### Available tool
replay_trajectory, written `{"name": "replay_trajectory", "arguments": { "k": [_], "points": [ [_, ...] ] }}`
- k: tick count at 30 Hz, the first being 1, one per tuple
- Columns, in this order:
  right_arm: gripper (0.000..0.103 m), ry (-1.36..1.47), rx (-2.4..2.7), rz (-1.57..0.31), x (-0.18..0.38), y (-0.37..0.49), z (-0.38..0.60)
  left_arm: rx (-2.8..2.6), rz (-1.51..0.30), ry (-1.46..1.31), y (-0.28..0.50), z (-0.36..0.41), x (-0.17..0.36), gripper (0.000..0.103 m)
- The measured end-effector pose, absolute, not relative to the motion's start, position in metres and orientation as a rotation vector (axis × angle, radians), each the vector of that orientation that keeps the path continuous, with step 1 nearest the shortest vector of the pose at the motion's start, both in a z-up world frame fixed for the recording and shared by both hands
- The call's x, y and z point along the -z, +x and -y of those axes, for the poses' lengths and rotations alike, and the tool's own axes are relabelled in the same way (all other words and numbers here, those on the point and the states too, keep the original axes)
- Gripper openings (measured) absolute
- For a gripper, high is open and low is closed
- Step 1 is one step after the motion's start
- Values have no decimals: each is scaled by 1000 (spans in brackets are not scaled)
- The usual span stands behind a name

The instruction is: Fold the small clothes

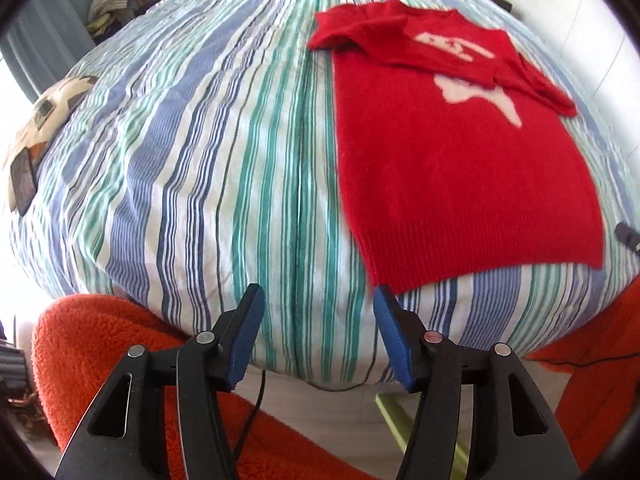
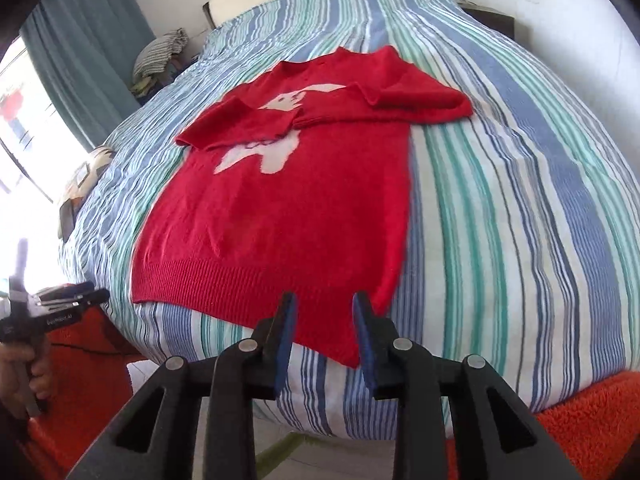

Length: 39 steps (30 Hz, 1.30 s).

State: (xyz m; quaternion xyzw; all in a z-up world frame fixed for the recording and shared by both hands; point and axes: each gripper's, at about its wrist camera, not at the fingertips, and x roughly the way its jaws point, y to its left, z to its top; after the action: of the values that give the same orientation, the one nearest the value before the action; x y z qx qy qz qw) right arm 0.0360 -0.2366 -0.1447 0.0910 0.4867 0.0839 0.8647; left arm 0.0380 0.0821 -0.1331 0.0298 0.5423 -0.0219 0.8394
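The bed with its blue, green and white striped cover (image 2: 500,200) carries the red knitted sweater with a white animal motif (image 2: 280,208), flat, both sleeves folded across its chest. Both hand-held grippers, left (image 1: 318,332) and right (image 2: 324,336), hang apart and empty by the ribbed hem. Best pinch the 2 hem corners evenly.

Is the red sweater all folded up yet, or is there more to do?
Not yet. Done: both sleeves of the red sweater are folded in across its chest, over the white animal picture. In hand: nothing; the left gripper and right gripper are both open and empty, near the ribbed hem. Left: the long body still lies flat on the striped bedcover, so folding the hem up toward the collar probably comes next.
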Motion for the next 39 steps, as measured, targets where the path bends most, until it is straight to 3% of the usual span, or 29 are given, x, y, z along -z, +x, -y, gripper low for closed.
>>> {"name": "replay_trajectory", "arguments": {
  "k": [5, 9, 13, 21, 23, 24, 31, 35, 39],
  "points": [
    [30, 211, -152, -1173, 176, 60, 238, -23, -1028, 11, 63, -93, 122, 70],
    [30, -3, -169, -1045, 129, 94, 231, -126, -964, 5, 87, -111, 142, 72],
    [31, -274, -248, -935, 103, 159, 206, -186, -1031, -53, 95, -131, 160, 72],
    [30, -567, -394, -1043, 179, 262, 146, -247, -1045, -129, 100, -153, 164, 72],
    [19, -453, -383, -1043, 178, 273, 157, -254, -1064, -135, 100, -154, 168, 72],
    [4, -380, -354, -1025, 170, 276, 169, -257, -1071, -134, 99, -154, 170, 72],
    [4, 244, 88, -755, 84, 201, 381, -239, -1077, -103, 101, -145, 172, 72],
    [4, 475, 397, -707, 100, 127, 505, -241, -1091, -86, 102, -138, 177, 72],
    [4, 670, 484, -717, 147, 84, 558, -253, -1080, -54, 99, -134, 177, 72]
  ]
}}
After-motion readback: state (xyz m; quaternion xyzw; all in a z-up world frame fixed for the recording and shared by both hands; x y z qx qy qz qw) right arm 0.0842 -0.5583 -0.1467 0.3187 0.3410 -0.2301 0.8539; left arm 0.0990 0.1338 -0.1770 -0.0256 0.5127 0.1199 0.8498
